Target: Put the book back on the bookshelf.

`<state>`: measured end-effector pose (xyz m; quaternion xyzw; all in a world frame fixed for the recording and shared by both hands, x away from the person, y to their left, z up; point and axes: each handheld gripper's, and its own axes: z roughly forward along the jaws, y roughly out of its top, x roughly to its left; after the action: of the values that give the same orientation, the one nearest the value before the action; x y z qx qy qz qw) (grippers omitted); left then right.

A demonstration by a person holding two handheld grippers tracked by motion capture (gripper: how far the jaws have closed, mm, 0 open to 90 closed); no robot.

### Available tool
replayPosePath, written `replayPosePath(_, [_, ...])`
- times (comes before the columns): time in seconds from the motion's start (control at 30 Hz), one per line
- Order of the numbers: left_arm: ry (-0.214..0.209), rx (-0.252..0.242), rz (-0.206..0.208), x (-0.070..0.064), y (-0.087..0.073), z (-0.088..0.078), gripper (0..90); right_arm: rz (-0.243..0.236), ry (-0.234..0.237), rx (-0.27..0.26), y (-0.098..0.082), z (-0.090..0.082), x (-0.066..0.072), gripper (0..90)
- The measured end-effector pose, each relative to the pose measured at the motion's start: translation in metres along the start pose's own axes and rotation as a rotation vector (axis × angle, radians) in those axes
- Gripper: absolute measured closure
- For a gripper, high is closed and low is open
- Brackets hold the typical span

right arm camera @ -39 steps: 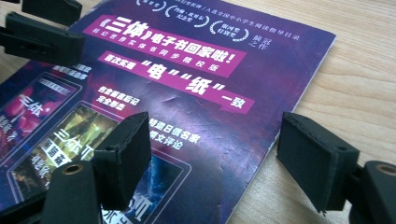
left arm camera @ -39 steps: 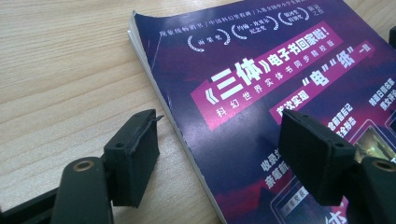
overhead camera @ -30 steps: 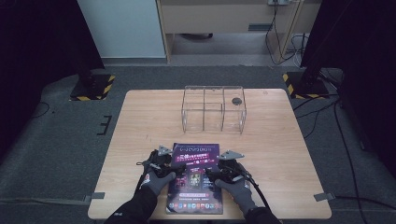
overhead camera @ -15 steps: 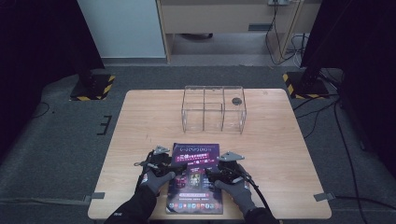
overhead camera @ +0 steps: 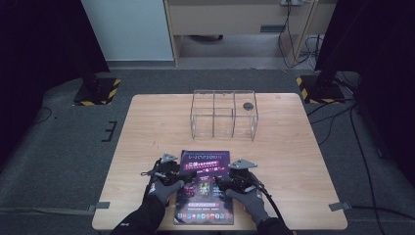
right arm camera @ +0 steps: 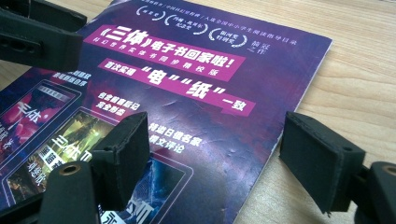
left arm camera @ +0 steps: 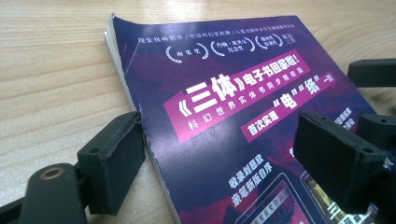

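Note:
A purple paperback book [overhead camera: 205, 196] with white Chinese lettering lies flat near the table's front edge. My left gripper [overhead camera: 185, 174] sits low at the book's left edge. Its jaws have just been opening, and they stand open astride that edge [left arm camera: 149, 154], one pad on the wood and one over the cover [left arm camera: 233, 112], without pressing. My right gripper [overhead camera: 221, 179] is open at the book's right edge. One of its pads hangs over the cover [right arm camera: 187, 102] and the other over bare table. Gloved hands hold both grippers. The left gripper's jaw [right arm camera: 37, 37] appears at the top left of the right gripper view.
A clear acrylic box [overhead camera: 222, 115] with compartments stands at the table's far middle, with a small dark round thing [overhead camera: 248, 105] in its right compartment. The table's front edge [overhead camera: 220, 228] lies just behind the hands. Bare wood [overhead camera: 303, 161] stretches to the right of the book.

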<state>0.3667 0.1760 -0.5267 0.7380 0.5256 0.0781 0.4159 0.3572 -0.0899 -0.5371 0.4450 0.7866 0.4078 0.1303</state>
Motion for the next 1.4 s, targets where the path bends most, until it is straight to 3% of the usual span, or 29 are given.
replayPosePath(0.27, [-0.039,-0.063,0.0,-0.003,0.002,-0.01,22.0,0.017,0.015,-0.009,0.0,-0.001,-0.003,24.9])
replayPosePath(0.37, [-0.004,-0.029,0.01,0.0,0.001,-0.006,22.4,0.018,0.016,-0.008,0.0,-0.001,-0.002,24.9])
replayPosePath(0.57, [0.025,0.014,0.043,0.002,-0.001,0.0,24.6,0.019,0.02,-0.009,0.0,-0.001,-0.003,25.0])
replayPosePath(0.77, [0.057,0.013,0.102,0.0,-0.002,0.002,26.1,0.017,0.019,-0.011,0.0,-0.001,-0.003,25.1])
replayPosePath(0.8, [0.077,0.01,0.135,-0.002,-0.002,0.004,26.0,0.02,0.018,-0.012,0.0,-0.001,-0.003,25.1])
replayPosePath(0.87, [0.078,0.009,0.134,-0.002,-0.002,0.005,24.4,0.022,0.022,-0.009,-0.001,-0.001,-0.003,25.4])
replayPosePath(0.97, [0.065,-0.002,0.105,-0.002,-0.002,0.005,22.9,0.024,0.023,-0.011,-0.001,-0.001,-0.004,26.1])
replayPosePath(1.0, [0.046,-0.011,0.063,0.001,-0.002,0.004,23.1,0.032,0.024,-0.011,-0.001,-0.002,-0.004,26.2])
replayPosePath(1.1, [0.028,-0.023,0.012,0.003,-0.003,0.002,25.2,0.038,0.025,-0.015,-0.001,-0.001,-0.004,26.6])
replayPosePath(1.23, [0.016,-0.032,-0.007,0.003,-0.004,-0.002,28.6,0.048,0.032,-0.019,-0.001,-0.002,-0.007,26.9])
replayPosePath(1.37, [-0.069,-0.125,-0.028,0.0,0.0,-0.013,33.4,0.048,0.031,-0.019,-0.001,-0.002,-0.007,27.6])
replayPosePath(1.4, [-0.069,-0.125,-0.028,0.0,0.0,-0.013,35.1,0.048,0.031,-0.019,-0.001,-0.002,-0.007,27.6])
